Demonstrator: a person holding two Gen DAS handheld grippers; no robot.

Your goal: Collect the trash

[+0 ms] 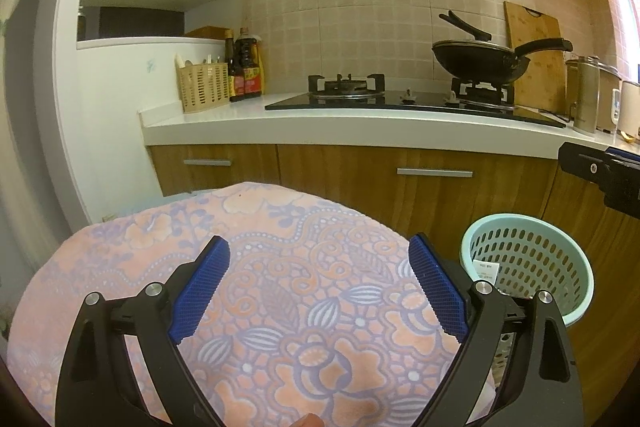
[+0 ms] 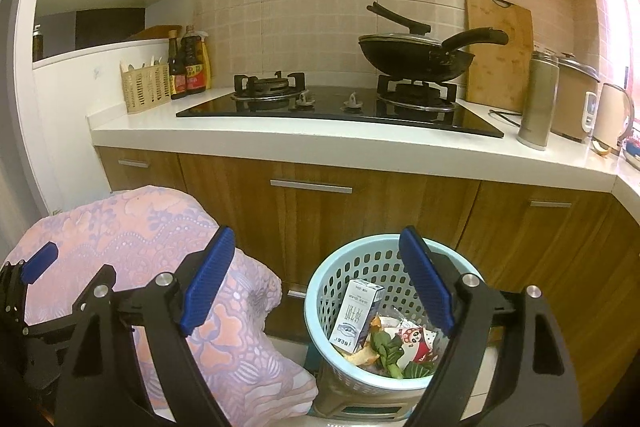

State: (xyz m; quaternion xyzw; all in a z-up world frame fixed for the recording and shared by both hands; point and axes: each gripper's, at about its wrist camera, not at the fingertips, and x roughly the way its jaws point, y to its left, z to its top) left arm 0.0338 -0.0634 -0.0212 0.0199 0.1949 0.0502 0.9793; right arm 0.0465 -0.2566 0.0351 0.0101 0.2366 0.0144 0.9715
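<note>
Left gripper (image 1: 319, 279): you see two black angular arms, each ending in a blue finger pad.
Left pads (image 1: 200, 291): your blue pads carry a fine ribbed, saw-toothed texture.
Left fasteners (image 1: 152, 289): round silver screw heads sit at your arm pivots, two on each side.
Right gripper (image 2: 316, 275): you get the same build, black frame with triangular cut-outs and blue ribbed pads (image 2: 208, 279).
Right fasteners (image 2: 467, 279): silver screw heads mark your linkage joints.

The carton (image 2: 357, 311) in the basket (image 2: 320, 291), under the open jaws of the right gripper (image 2: 319, 279), has print, but it is too small to read.
</note>
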